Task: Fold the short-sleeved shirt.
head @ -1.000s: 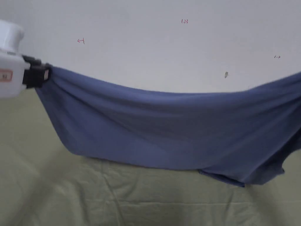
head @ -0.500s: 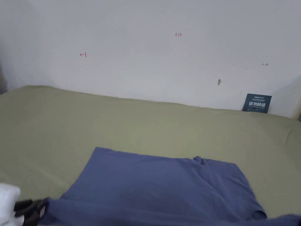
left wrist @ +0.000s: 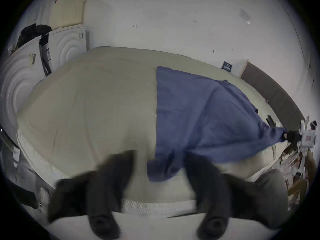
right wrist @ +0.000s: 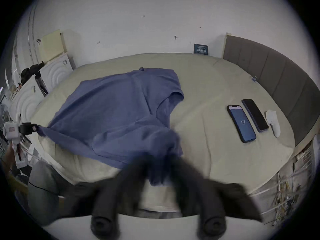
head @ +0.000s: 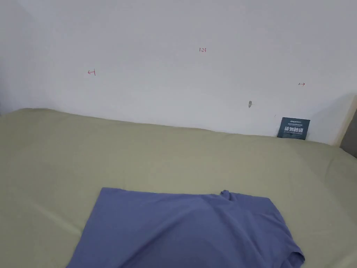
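A blue short-sleeved shirt [head: 184, 230] lies mostly spread on the green bed sheet [head: 139, 153], its far edge flat and one sleeve at the right. Its near edge is lifted and pulled taut between the two grippers at the bed's near side. In the left gripper view the shirt [left wrist: 207, 113] runs to my left gripper [left wrist: 161, 159], whose blurred black jaws pinch a bunched corner. The right gripper [left wrist: 284, 136] grips the other corner farther off. In the right gripper view the shirt [right wrist: 117, 108] bunches in my right gripper [right wrist: 159, 160], and the left gripper [right wrist: 35, 129] holds its corner.
Two phones [right wrist: 241, 123] [right wrist: 255, 115] and a small white object [right wrist: 273, 122] lie on the sheet right of the shirt. A grey headboard [right wrist: 277, 74] bounds the right side. A dark card [head: 293, 128] leans on the white wall. White foam panels [left wrist: 67, 42] stand at the left.
A second ago the shirt hung in the air before the wall. It has since come down onto the bed, and the left gripper has dropped below the head view.
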A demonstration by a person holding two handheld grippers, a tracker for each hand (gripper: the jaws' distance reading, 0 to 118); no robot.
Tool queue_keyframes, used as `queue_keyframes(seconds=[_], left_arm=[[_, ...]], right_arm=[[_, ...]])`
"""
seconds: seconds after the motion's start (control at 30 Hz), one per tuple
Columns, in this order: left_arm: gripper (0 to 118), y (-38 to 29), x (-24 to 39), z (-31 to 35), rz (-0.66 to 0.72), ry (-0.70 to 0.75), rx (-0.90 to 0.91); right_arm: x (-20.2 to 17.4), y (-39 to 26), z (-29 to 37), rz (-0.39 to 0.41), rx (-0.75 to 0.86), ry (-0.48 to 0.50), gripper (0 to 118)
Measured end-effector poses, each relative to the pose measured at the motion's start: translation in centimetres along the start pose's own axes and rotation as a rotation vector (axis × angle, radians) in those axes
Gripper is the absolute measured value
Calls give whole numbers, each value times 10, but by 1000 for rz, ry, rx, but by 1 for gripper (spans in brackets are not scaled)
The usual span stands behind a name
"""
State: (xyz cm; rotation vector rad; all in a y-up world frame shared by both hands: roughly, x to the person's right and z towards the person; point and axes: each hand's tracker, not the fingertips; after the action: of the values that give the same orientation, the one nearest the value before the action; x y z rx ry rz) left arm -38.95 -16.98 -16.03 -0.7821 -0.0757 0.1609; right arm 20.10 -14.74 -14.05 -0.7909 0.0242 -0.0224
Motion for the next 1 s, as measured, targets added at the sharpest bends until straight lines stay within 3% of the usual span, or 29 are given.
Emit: queue_keyframes(seconds=[0.03,0.13,0.3,0.37,0.4,0.43,0.47,0.5,0.53,0.67,0.8,0.83,0.87,0.9,0.93,0.97,1.0], left_arm=[[94,2,-2,4,35,-5,21],[94,15,9,28,102,2,118],[92,33,52,75,76,43,398],[87,35,72,88,11,33,453],[77,34,84,93,-26,58,475],[46,29,85,91,-79,98,507],[13,24,91,94,-118,124,547],[1,21,97,97,-144,124,573],[1,17,102,100,-155,102,579],[0,4,109,103,-146,62,576],[0,7,90,94,-124,27,478],[6,11,80,88,-104,15,438],[20,15,67,81,-90,-15,364],[39,16,56,72,-79,-18,284],[67,15,44,59,-69,-14,217],[75,16,33,49,-70,2,129],[74,9,26,38,-70,12,116]], right_arm=[[-1,1,2,9,-1,-5,80],[-7,10,24,7,104,-34,81],[-37,34,74,-25,370,-95,81],[-49,36,90,-49,473,-109,65],[-55,36,99,-58,526,-119,45],[-60,35,105,-64,554,-125,5],[-64,34,109,-59,577,-125,0],[-69,33,112,-45,591,-138,0],[-74,30,119,-19,621,-162,0],[-83,27,122,47,598,-142,0],[-85,24,116,49,567,-95,0],[-86,23,114,47,561,-95,0],[-83,21,109,48,545,-92,0],[-82,21,106,47,528,-85,0],[-81,20,103,43,513,-81,0],[-80,19,100,42,502,-78,0],[-78,18,95,41,486,-75,0]])
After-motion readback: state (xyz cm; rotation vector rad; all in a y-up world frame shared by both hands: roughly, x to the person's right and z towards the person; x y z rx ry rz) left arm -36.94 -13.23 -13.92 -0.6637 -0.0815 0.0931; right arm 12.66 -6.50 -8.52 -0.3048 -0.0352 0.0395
